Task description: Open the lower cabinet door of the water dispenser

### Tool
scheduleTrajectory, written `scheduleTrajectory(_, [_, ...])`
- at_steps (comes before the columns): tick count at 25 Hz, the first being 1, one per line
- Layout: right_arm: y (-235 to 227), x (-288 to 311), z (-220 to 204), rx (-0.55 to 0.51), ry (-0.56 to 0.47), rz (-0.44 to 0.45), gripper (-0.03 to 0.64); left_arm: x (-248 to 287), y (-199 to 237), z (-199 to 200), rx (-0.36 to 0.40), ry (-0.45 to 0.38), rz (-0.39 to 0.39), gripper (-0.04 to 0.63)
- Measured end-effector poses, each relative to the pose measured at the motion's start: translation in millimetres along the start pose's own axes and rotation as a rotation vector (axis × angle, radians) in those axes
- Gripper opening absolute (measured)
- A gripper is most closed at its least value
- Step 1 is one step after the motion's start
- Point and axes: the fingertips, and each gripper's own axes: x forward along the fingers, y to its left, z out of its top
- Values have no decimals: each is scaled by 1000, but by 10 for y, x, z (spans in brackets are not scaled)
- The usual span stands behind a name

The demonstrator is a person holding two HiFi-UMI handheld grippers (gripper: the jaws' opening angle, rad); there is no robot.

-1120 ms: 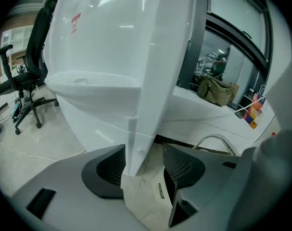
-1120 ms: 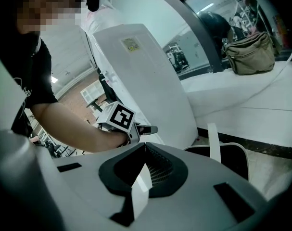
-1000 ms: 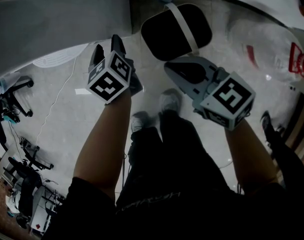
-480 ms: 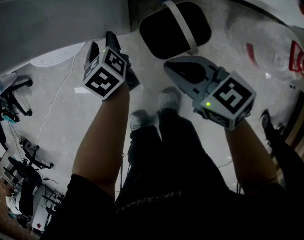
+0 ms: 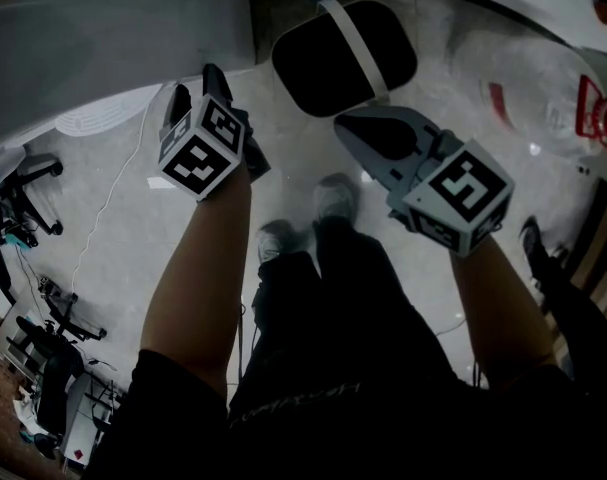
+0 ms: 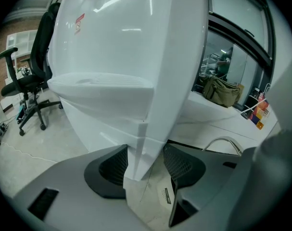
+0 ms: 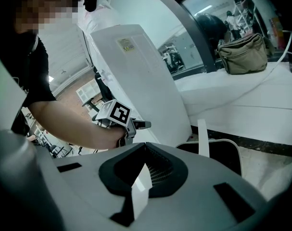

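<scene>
The left tongs (image 6: 145, 162) pinch a white corner edge low on the water dispenser (image 6: 131, 37), while the right tongs (image 7: 146, 153), pressed together and empty, hover to its right.

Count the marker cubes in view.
2: left cube on the left gripper, right cube on the right gripper. None seem hidden.

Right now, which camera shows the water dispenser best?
The left gripper view: the water dispenser fills it, its corner edge in the left claw. The right gripper view shows one side panel; the head view, little.
</scene>
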Motion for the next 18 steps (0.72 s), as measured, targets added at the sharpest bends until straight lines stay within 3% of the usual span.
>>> scheduleTrajectory(18, [10, -18, -33, 9, 1, -9, 14, 6, -41, 4, 23, 22, -4, 222])
